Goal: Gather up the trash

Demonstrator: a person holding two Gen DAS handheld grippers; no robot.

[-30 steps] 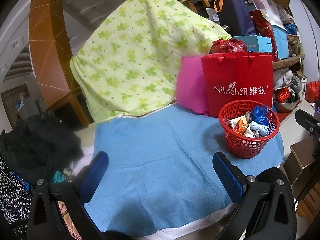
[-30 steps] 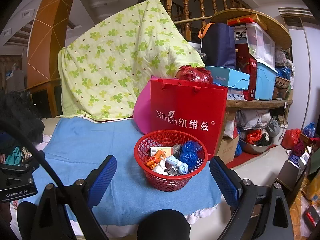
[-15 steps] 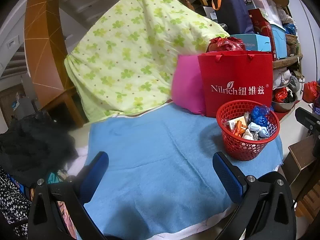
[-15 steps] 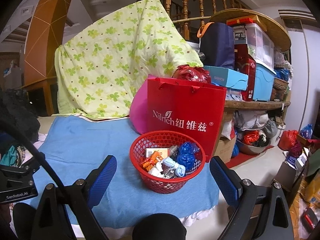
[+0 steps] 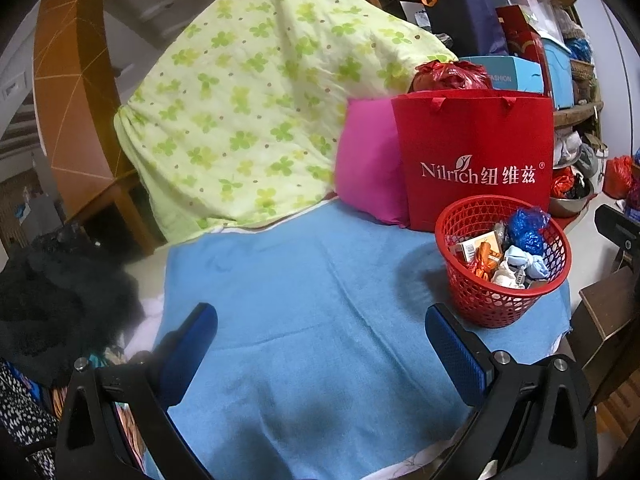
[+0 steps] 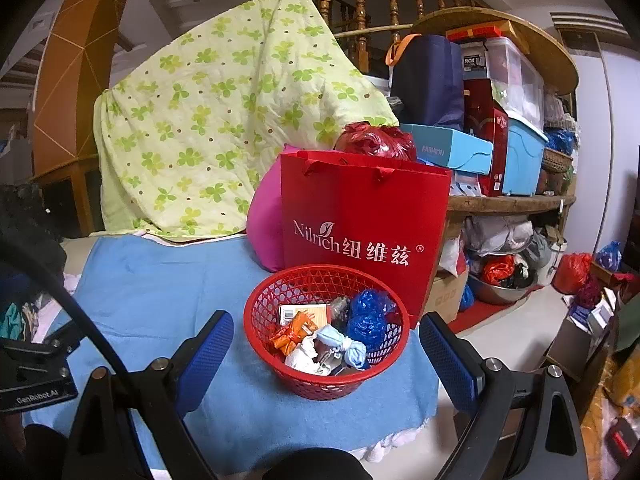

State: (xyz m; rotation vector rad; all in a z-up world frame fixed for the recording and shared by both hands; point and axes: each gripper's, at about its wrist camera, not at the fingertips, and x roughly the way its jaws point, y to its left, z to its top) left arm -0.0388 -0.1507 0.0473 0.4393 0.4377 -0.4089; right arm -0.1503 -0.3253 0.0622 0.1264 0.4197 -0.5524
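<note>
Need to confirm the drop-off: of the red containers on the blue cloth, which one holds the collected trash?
The low round red mesh basket, filled with wrappers and crumpled bags. The tall red paper bag behind it is flat-sided and printed "Nilrich".

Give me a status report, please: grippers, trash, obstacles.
Left gripper open, empty. Right gripper open, empty. Trash sits in red basket on blue cloth. Nothing in the way.

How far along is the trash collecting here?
It looks nearly done: the red basket holds crumpled wrappers and bags, and the blue cloth shows no loose trash. Both the left hand-held gripper and right hand-held gripper are open and empty. Nothing visible remains.
</note>
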